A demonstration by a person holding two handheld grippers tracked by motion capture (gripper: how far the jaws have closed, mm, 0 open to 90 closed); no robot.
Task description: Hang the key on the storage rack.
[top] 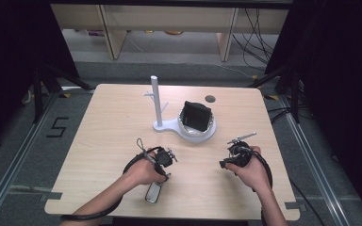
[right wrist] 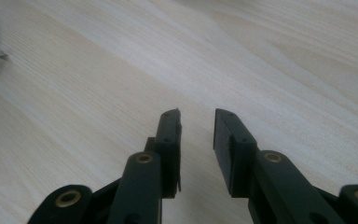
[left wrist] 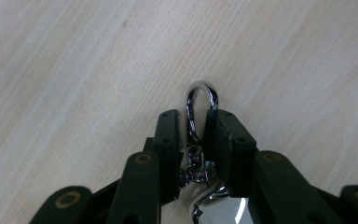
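- While the left gripper (left wrist: 199, 128) pinches the metal ring (left wrist: 200, 100) of a keychain (top: 153, 192) between nearly closed jaws, the pickup looks secured but hardly lifted; the ring sits close above the table (top: 113, 122).
- Judged from that, the carry is still to come: the white stand (top: 156, 101), with its pegs, is well beyond the keychain, toward the table's far side.
- Right of the stand's post, a black pouch (top: 197, 116) fills its round dish.
- Nearer than the stand and to its right, the right gripper (right wrist: 197, 126) hovers with jaws narrowly apart, holding nothing.
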